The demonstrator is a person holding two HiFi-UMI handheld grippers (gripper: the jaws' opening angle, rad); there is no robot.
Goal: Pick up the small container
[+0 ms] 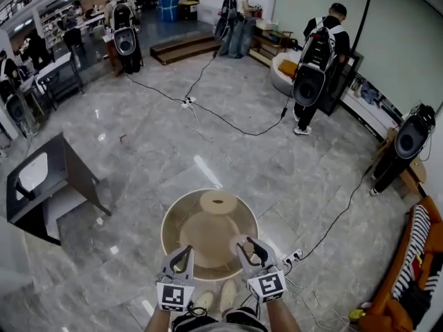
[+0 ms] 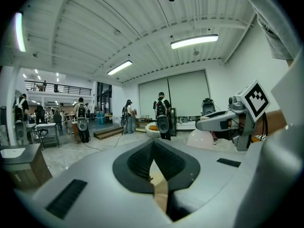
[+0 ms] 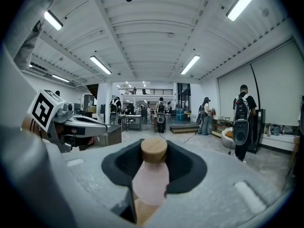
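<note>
The small container (image 3: 151,175), a pale pink bottle with a round wooden lid (image 3: 154,149), stands upright between the jaws of the right gripper (image 3: 154,156), which are closed against its sides. It is held above the near right part of the round table (image 1: 166,221). In the head view the right gripper (image 1: 248,247) covers most of the bottle, so only a pinkish patch shows there, and whether its base is clear of the tabletop cannot be told. In the left gripper view the small container (image 2: 202,139) shows as a pale dome under the right gripper (image 2: 227,120), its lid hidden.

The left gripper (image 2: 153,145) has its jaws drawn together with nothing between them; it hangs over the near left edge of the round table, level with the right gripper and a little apart from it.

On the far side of the round table lies a flat wooden disc (image 1: 218,201) with a small hole, well apart from both grippers. The tabletop between is bare.

The person's shoes (image 1: 214,297) show just below the near rim. A power strip (image 1: 294,256) and its cable (image 1: 339,216) lie on the floor close to the right of the round table. A dark side table (image 1: 48,185) stands well to its left, cut off by the frame edge, with open floor between. Beyond the far rim the floor is open up to another cable (image 1: 228,120).
</note>
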